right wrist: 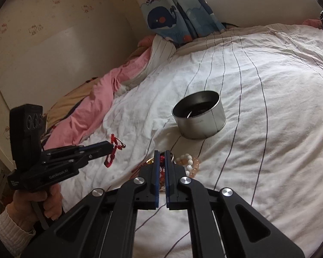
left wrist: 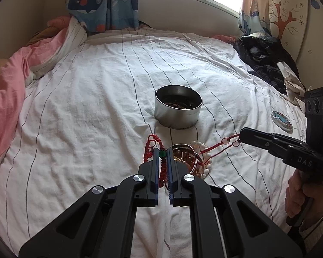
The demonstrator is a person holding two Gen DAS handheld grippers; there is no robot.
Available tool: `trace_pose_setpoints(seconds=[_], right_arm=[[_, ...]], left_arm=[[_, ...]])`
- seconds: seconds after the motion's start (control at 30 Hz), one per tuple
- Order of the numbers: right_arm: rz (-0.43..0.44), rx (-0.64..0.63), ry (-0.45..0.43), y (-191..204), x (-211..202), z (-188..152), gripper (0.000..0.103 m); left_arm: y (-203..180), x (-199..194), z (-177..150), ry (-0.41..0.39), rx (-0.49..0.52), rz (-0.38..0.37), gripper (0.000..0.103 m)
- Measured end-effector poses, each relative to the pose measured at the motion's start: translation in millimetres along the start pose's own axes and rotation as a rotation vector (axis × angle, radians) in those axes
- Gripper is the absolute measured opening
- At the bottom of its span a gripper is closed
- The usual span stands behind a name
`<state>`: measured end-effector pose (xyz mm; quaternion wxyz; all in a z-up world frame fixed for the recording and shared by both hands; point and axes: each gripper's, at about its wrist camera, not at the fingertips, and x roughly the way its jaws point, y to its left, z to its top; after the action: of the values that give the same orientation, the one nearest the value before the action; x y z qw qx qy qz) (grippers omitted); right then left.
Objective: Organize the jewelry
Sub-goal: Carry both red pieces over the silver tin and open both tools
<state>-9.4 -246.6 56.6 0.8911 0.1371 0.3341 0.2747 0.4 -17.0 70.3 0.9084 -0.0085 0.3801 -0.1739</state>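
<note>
A pile of jewelry (left wrist: pixel 189 159) with pearl beads (right wrist: pixel 188 163) and a gold bangle lies on the white striped sheet. My left gripper (left wrist: pixel 162 153) is shut on a red braided bracelet (left wrist: pixel 152 142) with a green bead, near the pile; it also shows in the right wrist view (right wrist: pixel 112 146). My right gripper (right wrist: pixel 161 155) is shut on a red cord (left wrist: pixel 217 146) that runs from the pile; it shows in the left wrist view (left wrist: pixel 240 136). A round metal tin (left wrist: pixel 177 109), open, holds some dark jewelry beyond the pile (right wrist: pixel 199 115).
A round tin lid (left wrist: pixel 282 121) lies on the sheet at the right. Pink bedding (left wrist: pixel 8 99) is bunched at the left. Dark clothes (left wrist: pixel 267 60) lie at the far right. Whale-print curtains (left wrist: pixel 103 2) hang at the back by the window.
</note>
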Motion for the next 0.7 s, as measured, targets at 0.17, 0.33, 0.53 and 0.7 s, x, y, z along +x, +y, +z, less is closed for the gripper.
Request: trace_pose_setpoints(seconds=[0.17, 0.33, 0.53, 0.7], right_arm=[[-0.014, 0.030, -0.029, -5, 2, 18, 0.005], [-0.046, 0.025, -0.077, -9, 2, 40, 0.005], [-0.064, 0.004, -0.121, -15, 14, 74, 0.005], [-0.084, 0.004, -0.121, -27, 41, 91, 0.005]], left_arm=[[-9, 6, 14, -0.027, -0.003, -0.026, 0.006], [-25, 17, 36, -0.060, 0.018, -0.054, 0.006], [-35, 37, 66, -0.091, 0.026, -0.073, 0.006], [-33, 64, 91, -0.110, 0.005, -0.097, 0.006]])
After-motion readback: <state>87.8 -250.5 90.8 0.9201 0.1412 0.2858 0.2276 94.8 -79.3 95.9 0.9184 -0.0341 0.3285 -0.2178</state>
